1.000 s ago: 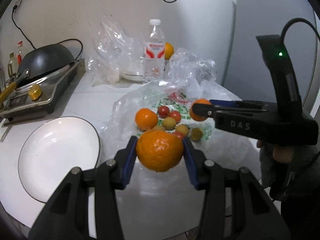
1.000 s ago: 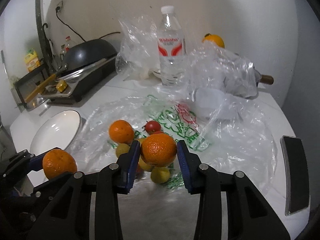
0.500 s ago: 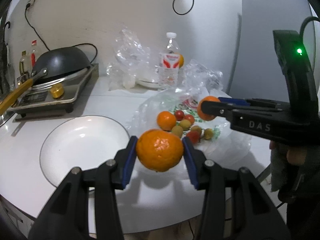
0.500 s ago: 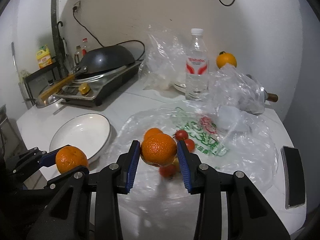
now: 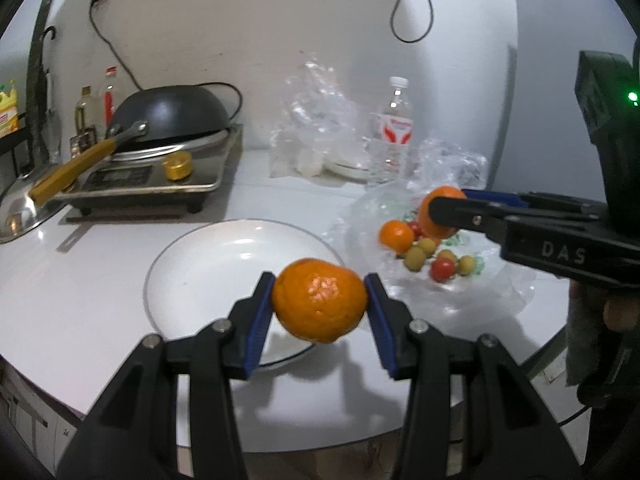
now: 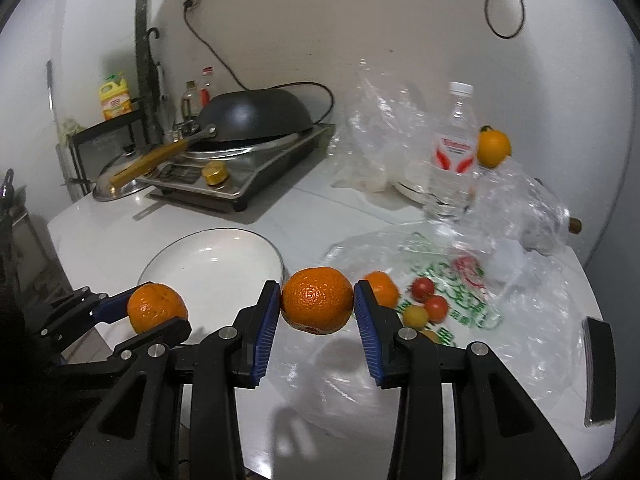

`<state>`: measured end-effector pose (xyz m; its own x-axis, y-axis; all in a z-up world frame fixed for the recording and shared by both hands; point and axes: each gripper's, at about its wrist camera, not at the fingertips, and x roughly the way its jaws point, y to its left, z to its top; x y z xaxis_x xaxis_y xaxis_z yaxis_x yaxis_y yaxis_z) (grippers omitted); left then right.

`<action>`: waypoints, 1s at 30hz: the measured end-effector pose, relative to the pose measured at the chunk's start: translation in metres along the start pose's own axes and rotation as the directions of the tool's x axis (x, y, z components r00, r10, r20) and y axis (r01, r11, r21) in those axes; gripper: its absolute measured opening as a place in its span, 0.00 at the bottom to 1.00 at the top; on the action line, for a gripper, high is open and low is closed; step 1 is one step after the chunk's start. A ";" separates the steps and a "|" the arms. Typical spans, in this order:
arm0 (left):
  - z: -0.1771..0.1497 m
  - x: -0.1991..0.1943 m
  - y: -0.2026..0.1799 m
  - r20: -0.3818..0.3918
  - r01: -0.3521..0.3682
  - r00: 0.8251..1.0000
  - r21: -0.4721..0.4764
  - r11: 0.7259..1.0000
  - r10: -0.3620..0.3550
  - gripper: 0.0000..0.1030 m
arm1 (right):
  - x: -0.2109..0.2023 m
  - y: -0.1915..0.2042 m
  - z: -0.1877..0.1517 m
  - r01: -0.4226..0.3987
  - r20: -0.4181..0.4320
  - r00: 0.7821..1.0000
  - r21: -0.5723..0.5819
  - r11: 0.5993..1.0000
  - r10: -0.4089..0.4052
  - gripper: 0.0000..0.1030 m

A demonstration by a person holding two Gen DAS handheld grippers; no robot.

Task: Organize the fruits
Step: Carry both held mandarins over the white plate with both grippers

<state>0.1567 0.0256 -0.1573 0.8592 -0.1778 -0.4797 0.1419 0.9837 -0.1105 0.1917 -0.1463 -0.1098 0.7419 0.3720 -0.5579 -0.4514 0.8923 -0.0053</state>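
Note:
My left gripper (image 5: pixel 319 300) is shut on an orange (image 5: pixel 320 299) and holds it above the near rim of the white plate (image 5: pixel 208 264). My right gripper (image 6: pixel 316 300) is shut on a second orange (image 6: pixel 317 299), raised just right of the plate (image 6: pixel 192 264). The left gripper and its orange (image 6: pixel 157 308) show at the left of the right wrist view. A third orange (image 5: pixel 396 234), small red tomatoes (image 5: pixel 442 269) and yellow-green fruits (image 5: pixel 415 257) lie on a clear plastic bag (image 6: pixel 460 280) on the white table.
A black wok (image 5: pixel 172 114) sits on a cooker (image 5: pixel 152 184) at the back left. A water bottle (image 6: pixel 454 160), crumpled bags (image 6: pixel 380 140) and another orange (image 6: pixel 494 147) stand at the back. A dark phone (image 6: pixel 600 368) lies near the right edge.
Both grippers have pulled back and up from the fruit pile, each still holding its orange. The left one has swung left, now over the plate's near rim.

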 end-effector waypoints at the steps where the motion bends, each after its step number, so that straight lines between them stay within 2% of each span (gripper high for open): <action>1: -0.002 -0.001 0.004 0.000 -0.007 1.000 -0.002 1.000 0.007 0.45 | 0.001 0.003 0.001 -0.003 -0.002 1.000 -0.004 1.000 0.003 0.39; 18: -0.019 0.012 0.049 -0.035 -0.103 0.994 -0.033 0.994 0.102 0.45 | 0.035 0.050 0.002 -0.083 -0.059 0.995 -0.065 0.994 0.079 0.39; 30: -0.022 0.030 0.063 -0.077 -0.100 0.992 -0.042 0.994 0.097 0.45 | 0.062 0.061 -0.001 -0.110 -0.109 0.989 -0.073 0.991 0.101 0.39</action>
<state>0.1804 0.0815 -0.1981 0.8282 -0.0835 -0.5542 0.0343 0.9945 -0.0985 0.2096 -0.0687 -0.1452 0.6337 0.4305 -0.6427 -0.5652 0.8250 -0.0047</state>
